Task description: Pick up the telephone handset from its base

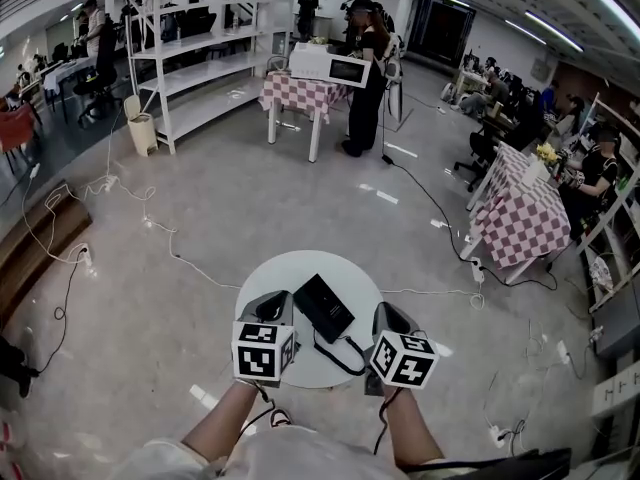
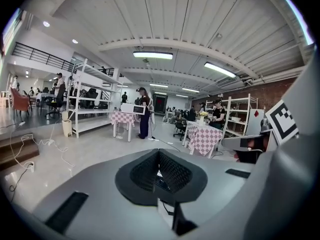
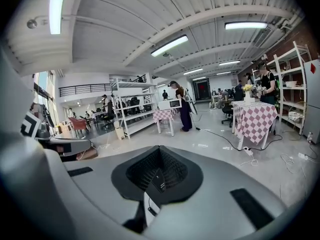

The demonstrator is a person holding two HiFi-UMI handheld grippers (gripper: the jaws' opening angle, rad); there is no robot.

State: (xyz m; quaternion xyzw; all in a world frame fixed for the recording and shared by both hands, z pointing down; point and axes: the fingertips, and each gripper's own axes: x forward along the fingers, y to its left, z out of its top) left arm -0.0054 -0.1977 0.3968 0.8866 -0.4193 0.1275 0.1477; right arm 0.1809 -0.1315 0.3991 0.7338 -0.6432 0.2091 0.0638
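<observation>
Round white table (image 1: 300, 266) carries the black telephone (image 1: 323, 309), its handset (image 1: 313, 299) seemingly seated on the base, and you hold left gripper (image 1: 270, 308) and right gripper (image 1: 386, 315) flanking it, jaws closed and empty, likely ready to approach.

telephone (image 1: 322, 308): black | round table (image 1: 275, 273): white | tablecloth (image 1: 298, 94): red-and-white check | marker cubes (image 1: 264, 350): black-and-white squares | floor (image 1: 200, 188): pale grey
</observation>
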